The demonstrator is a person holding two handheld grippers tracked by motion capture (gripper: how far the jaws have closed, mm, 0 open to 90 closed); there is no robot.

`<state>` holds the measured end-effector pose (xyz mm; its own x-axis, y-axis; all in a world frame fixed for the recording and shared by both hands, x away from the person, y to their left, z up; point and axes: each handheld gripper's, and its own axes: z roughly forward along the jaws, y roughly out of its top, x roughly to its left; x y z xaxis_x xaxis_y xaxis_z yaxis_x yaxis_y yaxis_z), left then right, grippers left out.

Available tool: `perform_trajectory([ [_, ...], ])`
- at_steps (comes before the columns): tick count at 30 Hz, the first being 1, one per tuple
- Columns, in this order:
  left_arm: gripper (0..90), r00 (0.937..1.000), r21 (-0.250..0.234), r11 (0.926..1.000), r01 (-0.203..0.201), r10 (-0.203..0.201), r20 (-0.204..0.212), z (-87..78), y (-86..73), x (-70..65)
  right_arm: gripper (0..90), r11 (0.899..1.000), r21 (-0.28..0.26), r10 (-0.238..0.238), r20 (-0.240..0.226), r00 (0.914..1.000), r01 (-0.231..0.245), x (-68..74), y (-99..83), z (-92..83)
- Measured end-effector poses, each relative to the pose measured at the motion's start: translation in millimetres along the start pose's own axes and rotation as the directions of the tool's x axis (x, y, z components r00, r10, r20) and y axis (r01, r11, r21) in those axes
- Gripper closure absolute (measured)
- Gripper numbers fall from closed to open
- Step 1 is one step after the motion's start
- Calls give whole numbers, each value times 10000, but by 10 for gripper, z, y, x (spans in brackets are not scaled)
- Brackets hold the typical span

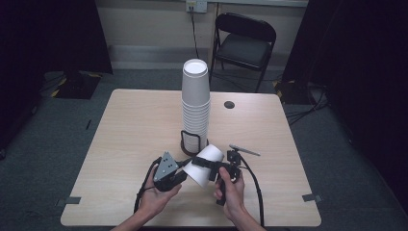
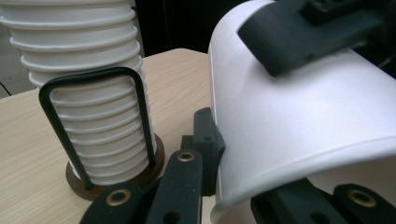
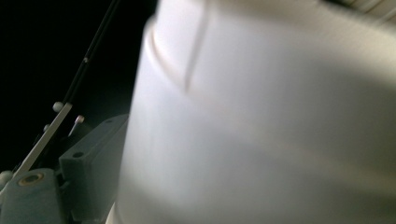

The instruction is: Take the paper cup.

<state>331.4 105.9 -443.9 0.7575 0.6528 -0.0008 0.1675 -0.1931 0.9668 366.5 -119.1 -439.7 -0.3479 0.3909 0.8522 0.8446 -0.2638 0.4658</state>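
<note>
A single white paper cup (image 1: 199, 174) lies on its side in the air near the table's front, between my two grippers. My left gripper (image 1: 185, 168) is shut on the cup's rim (image 2: 224, 196), with one jaw outside the wall and the other inside the mouth. From the right, my right gripper (image 1: 211, 166) stands with its jaws wide around the cup's body. One of its fingers (image 2: 299, 42) lies along the cup's wall (image 2: 303, 116). In the right gripper view the cup (image 3: 261, 130) is very close and blurred.
A tall stack of white cups (image 1: 196, 110) stands in a black wire holder on a brown base (image 2: 93, 130), just behind the grippers. The wooden table (image 1: 134, 125) has a round hole (image 1: 229, 104) at the back. A folding chair (image 1: 245, 43) stands beyond it.
</note>
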Motion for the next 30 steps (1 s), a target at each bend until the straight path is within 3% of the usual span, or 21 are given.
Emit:
perform_trajectory([
  [12,855,9988,308,9990,322,-332,356,-6,-17,8,127,9989,-445,-119,330,9994,134,-82,107,-64],
  [21,857,9968,623,9964,580,-613,514,-31,-35,42,127,9960,-715,-491,718,9962,542,-134,178,-132],
  [24,857,9953,922,9934,688,-746,611,-38,-39,81,127,9892,-655,-1224,1216,9850,1310,-133,203,-168],
  [25,857,9953,922,9934,688,-746,611,-38,-39,81,127,9892,-655,-1224,1216,9850,1310,-133,203,-168],
  [26,857,9955,1037,9925,647,-714,627,-41,-35,84,127,9766,-648,-1955,1281,9723,2049,-128,202,-187],
  [27,857,9952,1141,9914,642,-720,656,-44,-30,82,127,9679,-613,-2346,1296,9634,2439,-126,200,-196],
  [28,857,9953,1220,9905,632,-715,651,-49,-25,83,127,9612,-571,-2603,1356,9559,2699,-119,197,-207],
  [29,856,9953,1220,9905,632,-715,651,-49,-25,83,127,9612,-571,-2603,1356,9559,2699,-119,197,-207],
  [30,857,9965,1433,9884,505,-594,590,-52,-21,87,127,9462,-555,-3086,1406,9407,3187,-107,191,-223],
])
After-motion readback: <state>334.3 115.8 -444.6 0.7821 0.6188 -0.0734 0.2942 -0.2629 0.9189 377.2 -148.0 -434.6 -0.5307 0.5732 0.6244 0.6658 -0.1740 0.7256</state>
